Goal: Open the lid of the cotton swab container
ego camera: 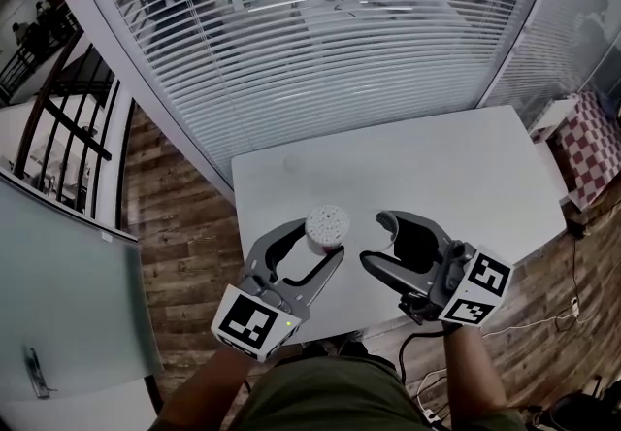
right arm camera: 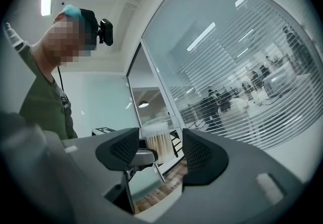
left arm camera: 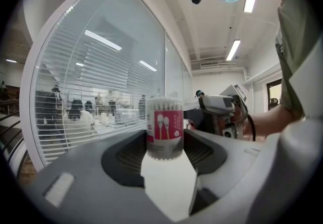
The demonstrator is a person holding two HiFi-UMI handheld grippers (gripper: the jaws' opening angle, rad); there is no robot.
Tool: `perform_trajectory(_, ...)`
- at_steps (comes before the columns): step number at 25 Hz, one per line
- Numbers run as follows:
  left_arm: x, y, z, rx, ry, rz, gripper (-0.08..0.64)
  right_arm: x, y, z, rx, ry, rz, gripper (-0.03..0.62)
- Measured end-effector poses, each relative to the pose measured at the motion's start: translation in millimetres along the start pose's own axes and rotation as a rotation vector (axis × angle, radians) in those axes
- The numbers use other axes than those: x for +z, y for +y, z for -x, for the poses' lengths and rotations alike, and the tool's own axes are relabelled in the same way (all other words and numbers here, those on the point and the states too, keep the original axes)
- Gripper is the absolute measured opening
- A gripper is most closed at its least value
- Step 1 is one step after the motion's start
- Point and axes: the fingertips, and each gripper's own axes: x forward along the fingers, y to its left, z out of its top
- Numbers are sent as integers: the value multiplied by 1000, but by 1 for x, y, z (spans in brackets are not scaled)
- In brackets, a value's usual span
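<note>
The cotton swab container point(ego camera: 327, 223) is a small clear cylinder with a red label point(left arm camera: 164, 129), standing upright near the front edge of the white table point(ego camera: 437, 167). White swab tips show through its top. My left gripper point(ego camera: 319, 239) has one jaw on each side of it and its pads press on the walls. In the left gripper view it sits at the far end of the jaws point(left arm camera: 164, 150). My right gripper point(ego camera: 374, 239) hangs just to its right, open and empty. Through those jaws point(right arm camera: 160, 150) the container point(right arm camera: 155, 140) shows a short way ahead, partly behind a left finger.
Behind the table runs a glass wall with white blinds point(ego camera: 291, 50). Wooden floor point(ego camera: 184, 235) lies to the left and right. A checkered cushion point(ego camera: 594, 143) stands off the table's right end. A cable point(ego camera: 543, 322) trails on the floor.
</note>
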Motion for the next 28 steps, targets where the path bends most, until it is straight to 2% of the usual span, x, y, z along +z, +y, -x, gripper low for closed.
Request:
perform_trajectory(4,-8,10,1,25,14,-22,236,5,2,2,4,-4,2,276)
perform_trajectory(14,4,11,0,38,-7,-30,236,20,-3,24,-22,-41,-22,276)
perform_trajectory(24,18,5,-3,34,-26,-27,236,9,-4,42,-51,-5,-33,276)
perform_trajectory(28,13,6,-2,43,-14,-33,236,7,-5,48,-66,-5,-43,276)
